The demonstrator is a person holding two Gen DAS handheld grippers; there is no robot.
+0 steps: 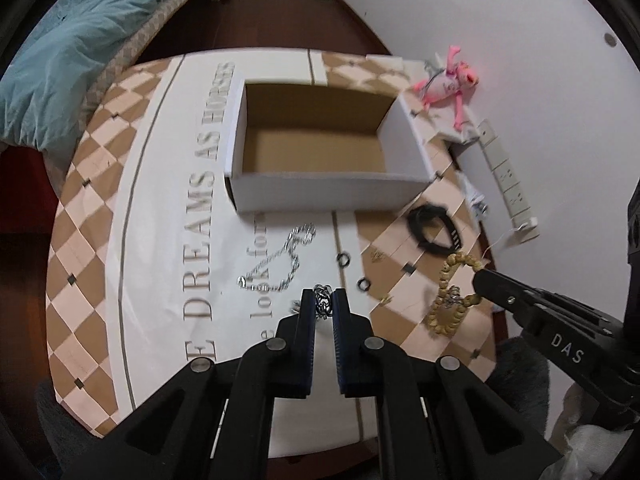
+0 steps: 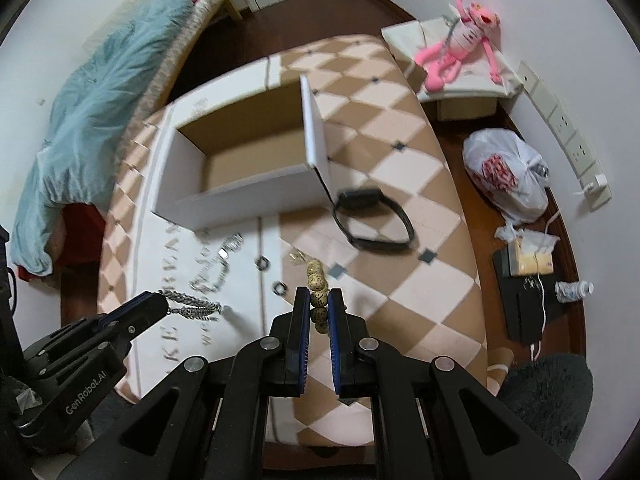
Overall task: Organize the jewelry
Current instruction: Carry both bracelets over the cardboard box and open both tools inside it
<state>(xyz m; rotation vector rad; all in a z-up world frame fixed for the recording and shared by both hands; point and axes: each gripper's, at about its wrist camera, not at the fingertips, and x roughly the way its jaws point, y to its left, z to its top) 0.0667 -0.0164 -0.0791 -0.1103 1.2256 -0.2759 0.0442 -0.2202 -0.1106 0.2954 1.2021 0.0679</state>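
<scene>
An open white cardboard box (image 1: 328, 194) (image 2: 240, 200) with nothing inside stands on the patterned tablecloth. My left gripper (image 1: 323, 298) (image 2: 162, 305) is shut on a silver chain bracelet (image 1: 322, 303) (image 2: 192, 305), lifted just above the cloth. My right gripper (image 2: 319, 297) (image 1: 480, 276) is shut on a wooden bead bracelet (image 2: 319, 300) (image 1: 446, 308), which dangles below its tips. On the cloth lie another silver chain (image 1: 280, 260) (image 2: 218, 264), two small black rings (image 1: 343, 258) (image 2: 263, 262), a black wristband (image 1: 432, 228) (image 2: 372, 220) and small gold pieces (image 1: 378, 255) (image 2: 297, 258).
A pink plush toy (image 2: 460, 52) lies on a low stand past the table's far right. A white plastic bag (image 2: 508, 176), a tissue box (image 2: 528, 260) and a bottle (image 2: 572, 290) sit on the floor to the right. A bed with a teal blanket (image 1: 80, 52) is to the left.
</scene>
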